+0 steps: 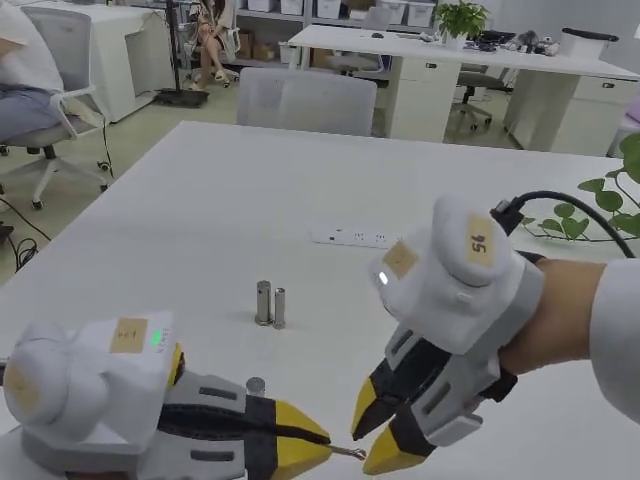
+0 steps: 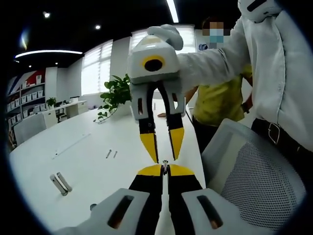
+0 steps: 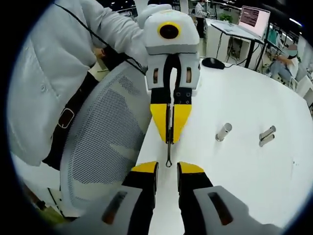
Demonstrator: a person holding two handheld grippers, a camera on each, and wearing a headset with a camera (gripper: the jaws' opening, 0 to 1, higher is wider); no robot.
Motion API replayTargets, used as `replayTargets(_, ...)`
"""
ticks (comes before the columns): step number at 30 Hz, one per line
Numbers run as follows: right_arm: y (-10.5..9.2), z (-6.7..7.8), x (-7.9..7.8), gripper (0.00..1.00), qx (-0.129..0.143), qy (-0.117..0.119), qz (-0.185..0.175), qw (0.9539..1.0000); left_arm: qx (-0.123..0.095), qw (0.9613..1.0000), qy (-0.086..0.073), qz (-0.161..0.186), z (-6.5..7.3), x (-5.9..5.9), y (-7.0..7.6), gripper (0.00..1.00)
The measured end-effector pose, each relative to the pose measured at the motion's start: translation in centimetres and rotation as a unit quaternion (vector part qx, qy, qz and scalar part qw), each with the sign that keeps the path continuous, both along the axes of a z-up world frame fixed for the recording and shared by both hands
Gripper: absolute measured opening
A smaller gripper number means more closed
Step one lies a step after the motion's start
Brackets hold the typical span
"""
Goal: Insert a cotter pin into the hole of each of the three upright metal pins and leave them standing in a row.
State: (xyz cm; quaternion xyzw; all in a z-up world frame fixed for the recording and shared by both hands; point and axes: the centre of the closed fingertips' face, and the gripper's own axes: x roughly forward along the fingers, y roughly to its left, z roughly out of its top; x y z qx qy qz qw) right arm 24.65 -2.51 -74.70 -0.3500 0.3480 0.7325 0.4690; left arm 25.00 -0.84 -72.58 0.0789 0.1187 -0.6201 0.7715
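The left gripper lies low at the bottom left of the head view, its yellow-tipped jaws pressed together on a thin cotter pin; the pin juts out past the tips toward the right gripper, which comes down from the right of the frame with its jaws a little apart; in the right gripper view the pin's looped end sits in the narrow gap between that gripper's own two tips, with a sliver of table on either side, so the jaws are not closed on it; whether either tip touches the pin I cannot tell; on the white table two upright metal pins stand just beside each other near the middle of the head view, and a third metal pin stands lower in the frame, close behind the left gripper's body and well apart from the pair; a white power strip lies above the pair in the frame; green plant leaves hang at the right edge.
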Motion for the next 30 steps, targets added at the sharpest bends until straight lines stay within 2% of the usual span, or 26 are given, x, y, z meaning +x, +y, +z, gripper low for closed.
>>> replayTargets(3, -0.3, 0.3, -0.9, 0.17, -0.001, 0.047, 0.002, 0.9989, 0.003, 1.0000, -0.004, -0.008, 0.1, -0.3, 0.0, 0.00)
replayTargets(5, -0.4, 0.3, -0.7, 0.17, -0.004, 0.051, 0.007, 0.9986, 0.004, 0.9999, -0.003, -0.013, 0.2, -0.6, 0.0, 0.00)
replayTargets(10, -0.5, 0.2, -1.4, 0.16, -0.012, 0.093, 0.011, 0.9955, -0.001, 0.9995, -0.008, -0.031, 0.7, -1.4, -0.5, 0.00)
replayTargets(12, -0.5, 0.3, -1.9, 0.16, -0.009, 0.121, 0.014, 0.9925, -0.001, 0.9991, -0.011, -0.040, 0.8, -1.7, -0.7, 0.00)
replayTargets(14, -0.6, 0.7, -2.7, 0.16, -0.007, 0.160, 0.016, 0.9869, -0.003, 0.9989, -0.013, -0.046, 0.9, -1.9, -0.8, 0.00)
replayTargets(15, -0.6, 0.9, -2.9, 0.16, -0.005, 0.171, 0.018, 0.9851, -0.003, 0.9988, -0.013, -0.047, 1.0, -2.0, -0.9, 0.00)
replayTargets(20, -0.6, 0.8, -2.6, 0.15, -0.004, 0.177, 0.014, 0.9840, -0.005, 0.9982, -0.017, -0.058, 1.3, -2.3, -1.0, 0.00)
replayTargets(24, -0.6, 1.0, -2.8, 0.14, -0.005, 0.193, 0.015, 0.9811, -0.009, 0.9979, -0.018, -0.061, 1.5, -2.4, -1.1, 0.00)
replayTargets(26, -0.7, 0.9, -2.9, 0.13, -0.007, 0.193, 0.015, 0.9810, -0.010, 0.9976, -0.021, -0.065, 1.6, -2.5, -1.3, 0.00)
replayTargets(30, -0.8, 1.0, -3.3, 0.08, -0.008, 0.201, 0.019, 0.9793, -0.006, 0.9974, -0.023, -0.068, 1.5, -2.7, -1.4, 0.00)
